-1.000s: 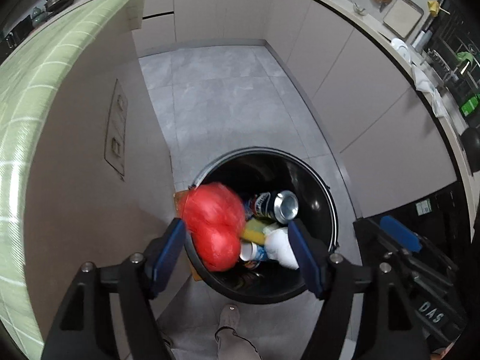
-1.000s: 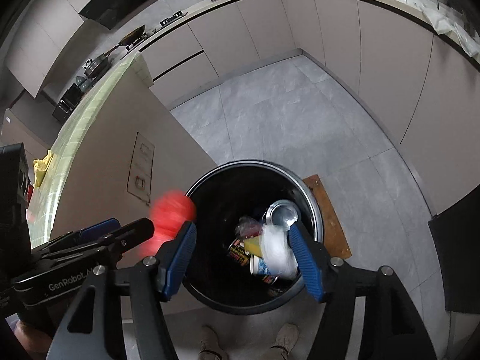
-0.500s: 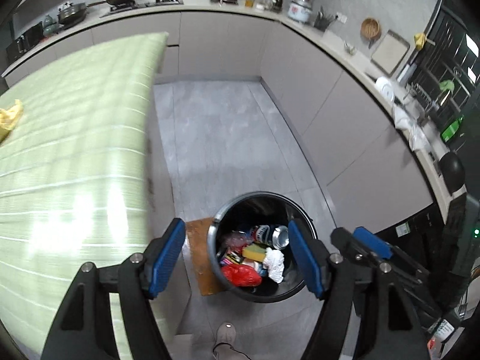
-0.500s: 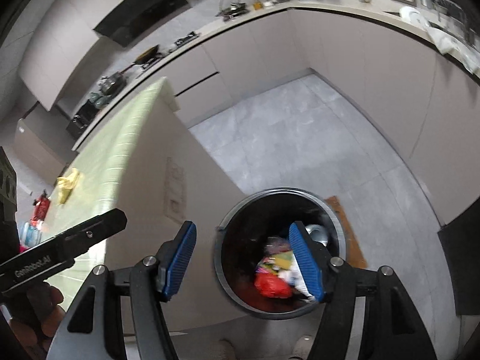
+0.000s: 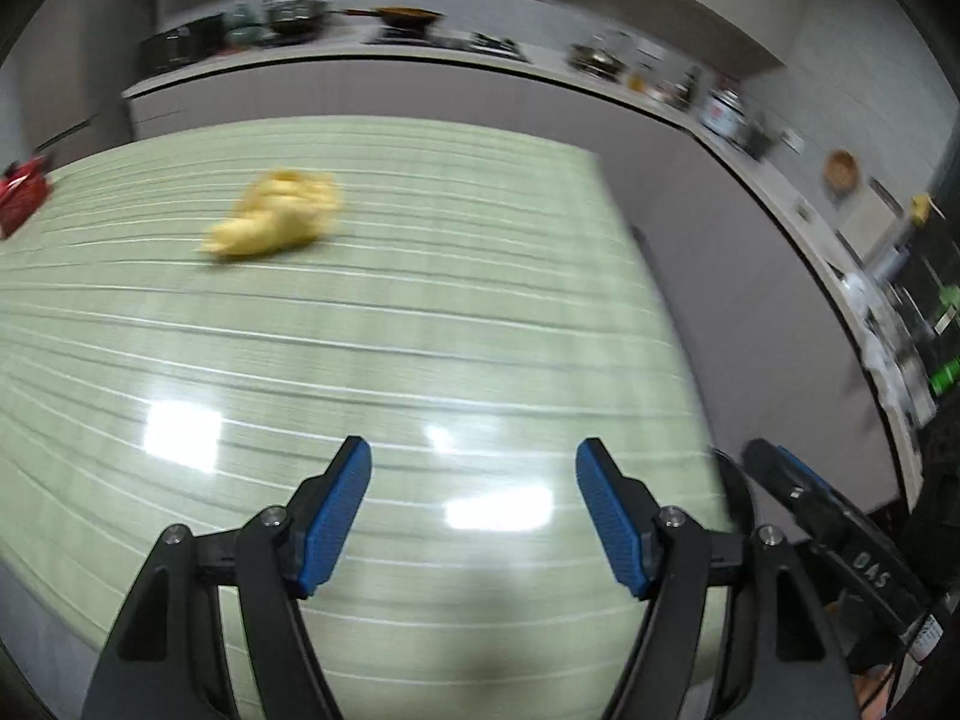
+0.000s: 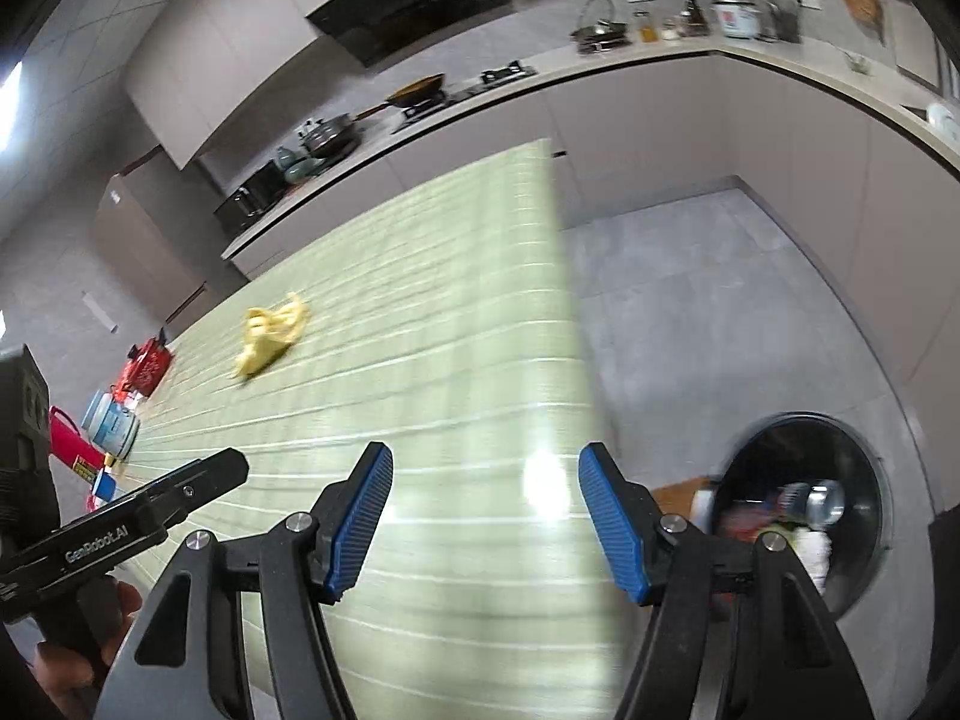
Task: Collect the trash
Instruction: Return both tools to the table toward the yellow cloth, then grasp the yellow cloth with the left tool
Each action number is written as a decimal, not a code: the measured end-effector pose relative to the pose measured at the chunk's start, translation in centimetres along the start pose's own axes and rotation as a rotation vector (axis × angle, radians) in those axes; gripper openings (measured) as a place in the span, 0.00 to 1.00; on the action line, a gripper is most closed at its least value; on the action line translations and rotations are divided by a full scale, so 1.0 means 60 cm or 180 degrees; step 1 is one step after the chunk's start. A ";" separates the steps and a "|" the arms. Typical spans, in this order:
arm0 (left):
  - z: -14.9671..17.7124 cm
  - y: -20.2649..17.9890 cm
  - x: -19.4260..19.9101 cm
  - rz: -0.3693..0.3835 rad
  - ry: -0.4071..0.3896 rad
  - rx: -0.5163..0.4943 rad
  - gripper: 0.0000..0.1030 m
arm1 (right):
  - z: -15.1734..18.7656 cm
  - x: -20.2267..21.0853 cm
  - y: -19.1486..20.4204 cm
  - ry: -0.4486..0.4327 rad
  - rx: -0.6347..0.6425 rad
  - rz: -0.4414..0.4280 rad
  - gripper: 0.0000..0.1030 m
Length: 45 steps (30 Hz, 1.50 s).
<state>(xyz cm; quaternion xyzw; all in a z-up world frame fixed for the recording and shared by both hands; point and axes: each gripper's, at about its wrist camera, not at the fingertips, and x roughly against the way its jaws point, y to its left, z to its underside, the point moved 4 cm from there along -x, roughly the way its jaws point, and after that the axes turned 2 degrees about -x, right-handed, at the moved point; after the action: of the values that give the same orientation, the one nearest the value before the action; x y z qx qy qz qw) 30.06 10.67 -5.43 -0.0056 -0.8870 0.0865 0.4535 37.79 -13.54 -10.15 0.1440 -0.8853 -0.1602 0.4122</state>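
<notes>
A crumpled yellow piece of trash (image 5: 273, 219) lies on the green striped counter (image 5: 420, 360); it also shows in the right wrist view (image 6: 270, 339). My left gripper (image 5: 474, 519) is open and empty above the counter's near part. My right gripper (image 6: 486, 525) is open and empty over the counter's right edge. The black trash bin (image 6: 864, 480) stands on the floor at the right, with cans and wrappers inside. A red packet (image 6: 147, 363), a white-blue cup (image 6: 111, 423) and a red item (image 6: 69, 444) sit at the counter's left end.
The left gripper's body (image 6: 132, 522) shows at the lower left of the right wrist view. Grey cabinets and a worktop with pans (image 6: 420, 90) run along the back and right. Grey tiled floor (image 6: 690, 312) lies between counter and cabinets.
The red trash dropped from my left gripper into the bin. Both grippers rose and swung left from the bin toward the green counter; the view is motion-blurred.
</notes>
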 end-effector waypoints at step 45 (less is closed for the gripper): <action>-0.213 0.217 -0.217 -0.0391 -0.0028 0.0168 0.30 | -0.118 -0.303 0.174 0.0516 0.0422 -0.0317 0.65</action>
<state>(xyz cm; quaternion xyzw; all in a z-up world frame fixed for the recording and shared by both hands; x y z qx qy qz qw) 47.14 24.23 -10.61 0.0612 -0.8851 0.0819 0.4540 53.23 1.79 -14.11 0.2273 -0.8495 -0.1094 0.4635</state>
